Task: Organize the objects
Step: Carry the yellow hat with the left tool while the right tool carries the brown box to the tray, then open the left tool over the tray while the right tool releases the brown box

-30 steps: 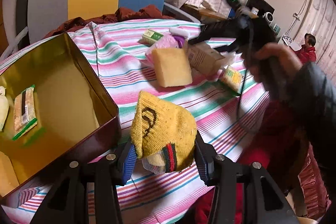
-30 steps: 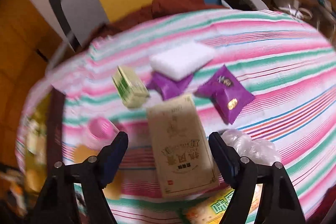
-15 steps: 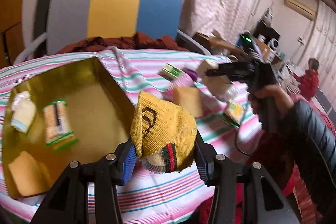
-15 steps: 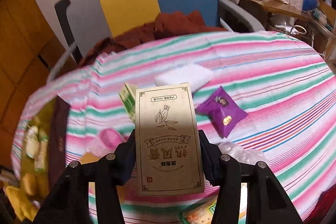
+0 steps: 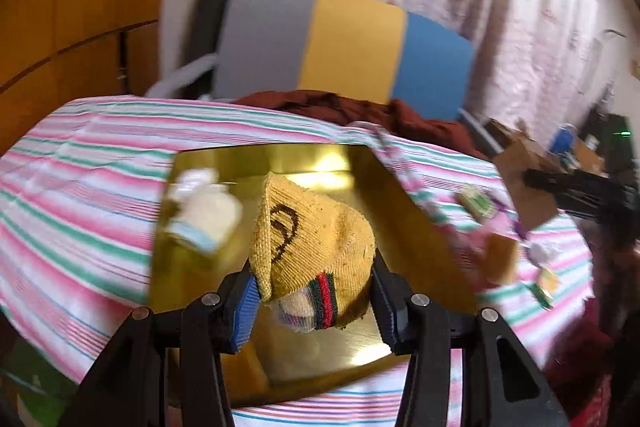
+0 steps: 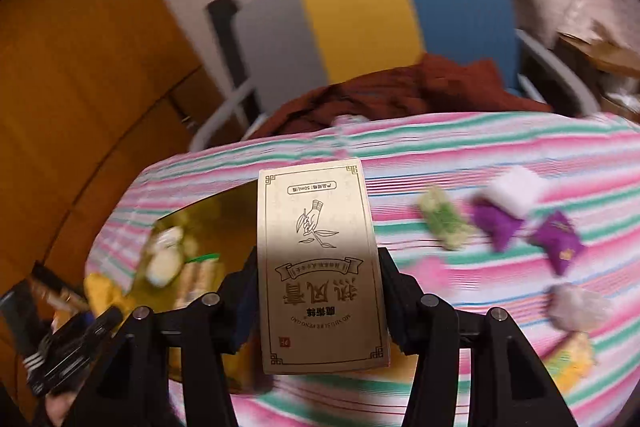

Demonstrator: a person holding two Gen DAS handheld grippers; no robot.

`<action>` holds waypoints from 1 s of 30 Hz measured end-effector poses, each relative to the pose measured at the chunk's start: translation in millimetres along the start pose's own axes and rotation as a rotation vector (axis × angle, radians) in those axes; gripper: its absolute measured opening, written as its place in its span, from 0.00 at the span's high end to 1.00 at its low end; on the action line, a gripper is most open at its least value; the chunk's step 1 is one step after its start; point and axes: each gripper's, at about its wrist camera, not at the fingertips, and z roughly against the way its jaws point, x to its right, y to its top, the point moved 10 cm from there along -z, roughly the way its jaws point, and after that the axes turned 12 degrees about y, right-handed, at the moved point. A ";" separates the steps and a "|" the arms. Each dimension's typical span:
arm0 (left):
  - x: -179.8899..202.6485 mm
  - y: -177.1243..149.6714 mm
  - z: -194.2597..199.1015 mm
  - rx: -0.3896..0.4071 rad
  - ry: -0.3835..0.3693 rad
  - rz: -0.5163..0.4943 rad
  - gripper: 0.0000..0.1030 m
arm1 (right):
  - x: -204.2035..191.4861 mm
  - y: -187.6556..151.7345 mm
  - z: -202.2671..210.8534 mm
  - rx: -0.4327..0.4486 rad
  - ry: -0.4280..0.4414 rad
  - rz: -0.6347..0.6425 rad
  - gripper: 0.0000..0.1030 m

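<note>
Left tongs (image 5: 312,301) clamp the yellow sock (image 5: 316,247) above the gold tin (image 5: 416,223); right tongs (image 6: 316,303) clamp the beige box (image 6: 320,267). Next, probably release both inside.

mustard sock (image 5: 316,247) with red-green band, gold tin (image 5: 404,207), pink-green striped cloth (image 5: 80,219), beige printed box (image 6: 320,267)

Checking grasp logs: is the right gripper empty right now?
No, the right gripper is shut on a tan printed box, held between its fingers.
</note>
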 end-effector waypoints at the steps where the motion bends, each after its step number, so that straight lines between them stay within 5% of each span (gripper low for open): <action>1: -6.9 1.2 -4.6 -0.004 0.016 0.008 0.52 | -12.9 -0.5 -9.1 -0.012 0.016 0.020 0.48; 8: -43.5 3.0 -16.1 -0.006 0.099 0.062 0.49 | -84.7 -17.2 -85.2 -0.116 0.062 0.102 0.48; 14: -54.2 -0.9 -14.4 -0.007 0.120 0.083 0.45 | -106.3 -28.2 -119.6 -0.152 0.026 0.147 0.48; 18: -60.0 0.9 -14.7 -0.003 0.154 0.096 0.39 | -112.9 -28.4 -129.4 -0.141 -0.001 0.168 0.45; 21: -62.9 1.2 -8.9 0.009 0.179 0.097 0.38 | -113.7 -27.8 -131.9 -0.127 0.010 0.145 0.29; 30: -56.0 3.7 1.8 0.031 0.178 0.076 0.37 | -111.0 -46.3 -111.4 -0.121 0.012 0.130 0.21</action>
